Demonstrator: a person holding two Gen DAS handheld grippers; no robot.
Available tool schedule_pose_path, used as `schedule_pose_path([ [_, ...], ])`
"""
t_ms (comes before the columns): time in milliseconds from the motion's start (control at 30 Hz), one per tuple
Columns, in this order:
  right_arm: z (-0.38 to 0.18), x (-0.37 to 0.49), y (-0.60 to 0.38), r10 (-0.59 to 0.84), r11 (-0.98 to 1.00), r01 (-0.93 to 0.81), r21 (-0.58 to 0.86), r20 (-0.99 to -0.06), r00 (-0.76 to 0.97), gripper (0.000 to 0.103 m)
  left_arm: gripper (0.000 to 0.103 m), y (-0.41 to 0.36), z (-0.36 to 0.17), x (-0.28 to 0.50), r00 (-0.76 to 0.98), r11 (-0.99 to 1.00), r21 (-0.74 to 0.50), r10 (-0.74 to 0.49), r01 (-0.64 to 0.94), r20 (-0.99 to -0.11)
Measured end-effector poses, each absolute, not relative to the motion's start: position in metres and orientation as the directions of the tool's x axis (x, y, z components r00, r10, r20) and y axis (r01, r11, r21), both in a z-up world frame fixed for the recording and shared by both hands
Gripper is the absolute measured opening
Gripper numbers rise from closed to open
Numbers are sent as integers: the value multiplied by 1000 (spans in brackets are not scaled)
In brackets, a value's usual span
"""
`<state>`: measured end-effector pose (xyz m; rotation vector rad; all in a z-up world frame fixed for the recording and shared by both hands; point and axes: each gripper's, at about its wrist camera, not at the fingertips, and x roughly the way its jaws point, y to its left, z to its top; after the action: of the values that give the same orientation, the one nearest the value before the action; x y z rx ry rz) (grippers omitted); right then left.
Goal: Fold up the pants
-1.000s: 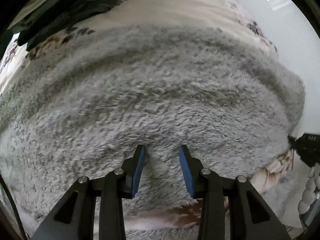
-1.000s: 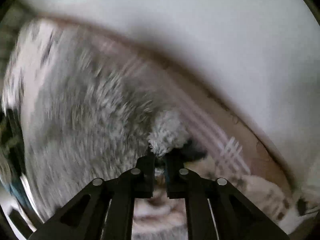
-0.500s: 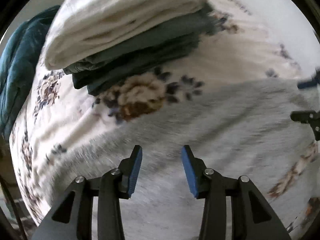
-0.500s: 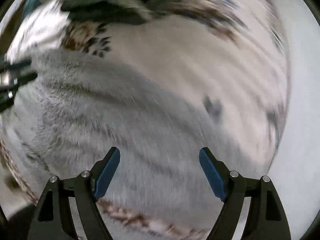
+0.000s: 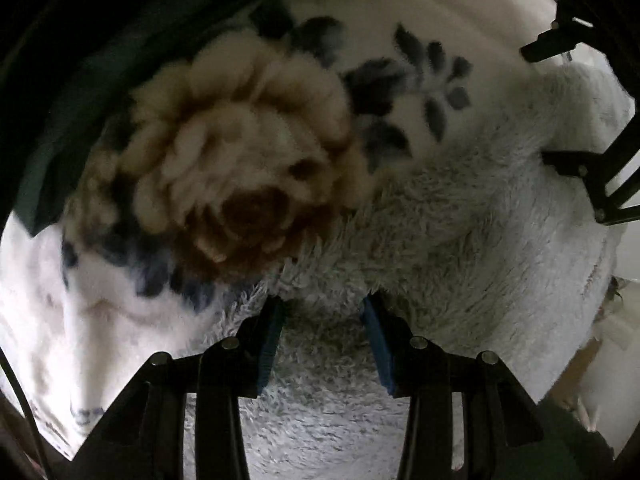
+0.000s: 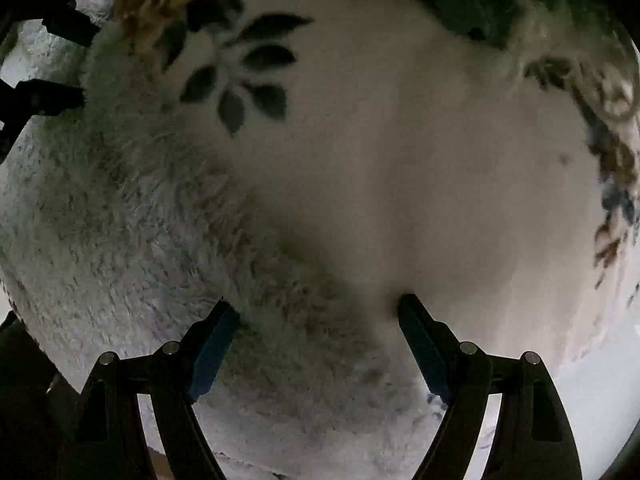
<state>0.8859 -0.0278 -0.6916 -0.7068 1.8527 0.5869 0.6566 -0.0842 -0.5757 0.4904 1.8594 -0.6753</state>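
The pants (image 5: 460,240) are grey fluffy fleece, lying on a cream blanket with brown flowers and dark leaves (image 5: 240,160). My left gripper (image 5: 324,308) is open, low over the pants' far edge, blue pads astride the fabric rim. My right gripper (image 6: 320,312) is open wide, pressed down at the pants' (image 6: 120,240) right edge, one pad on the fleece and one on the blanket (image 6: 440,160). Each gripper shows in the other's view: the right one (image 5: 560,100) at the upper right, the left one (image 6: 48,60) at the upper left.
A dark green folded garment (image 5: 80,80) lies at the far left of the blanket, also showing at the top of the right wrist view (image 6: 460,0). The blanket's edge and a pale floor (image 6: 600,380) lie to the right.
The right gripper let go of the pants' edge and opened wide. Both grippers moved forward and down to the pants' far edge, close to the blanket.
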Motion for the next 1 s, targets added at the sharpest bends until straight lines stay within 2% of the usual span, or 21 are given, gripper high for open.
schedule_pose_path([
  [67, -690, 878, -34, -177, 714, -694, 93, -935, -306, 68, 34, -84, -573, 654, -362, 748, -227, 19, 623, -932],
  [133, -686, 874, -47, -134, 730, -673, 117, -942, -308, 34, 19, -84, -565, 644, -333, 723, -218, 18, 656, -943],
  [167, -678, 865, -50, -97, 741, -659, 132, -949, -300, 24, 9, -83, -563, 639, -323, 715, -213, 19, 666, -946],
  [200, -673, 859, -53, -71, 753, -643, 144, -952, -296, 14, 6, -82, -558, 631, -297, 707, -204, 8, 677, -955],
  [300, -656, 831, -61, -26, 781, -609, 143, -965, -260, 10, 1, -79, -543, 616, -256, 706, -203, -32, 679, -966],
  [467, -622, 773, -71, 17, 816, -568, 111, -986, -167, 9, 1, -59, -505, 585, -175, 736, -218, -136, 641, -975],
  [567, -601, 735, -79, 34, 828, -553, 93, -993, -115, 9, 1, -50, -484, 568, -119, 754, -195, -154, 627, -981],
  [733, -581, 665, -74, 21, 767, -638, 73, -996, -89, 9, 3, -43, -449, 555, -83, 705, -217, -220, 675, -972],
  [800, -577, 654, -80, 5, 740, -669, 59, -997, -83, 8, 12, -44, -453, 558, -158, 668, -295, -259, 684, -953],
  [867, -577, 650, -82, -4, 733, -677, 58, -996, -89, 8, 13, -67, -460, 561, -191, 624, -300, -238, 722, -952],
  [967, -575, 653, -79, -11, 720, -691, 55, -996, -90, 9, 18, -92, -473, 554, -211, 520, -238, -111, 820, -971],
  [1000, -571, 681, -79, -14, 717, -695, 55, -995, -94, 9, 18, -99, -478, 552, -227, 487, -235, -76, 841, -971],
])
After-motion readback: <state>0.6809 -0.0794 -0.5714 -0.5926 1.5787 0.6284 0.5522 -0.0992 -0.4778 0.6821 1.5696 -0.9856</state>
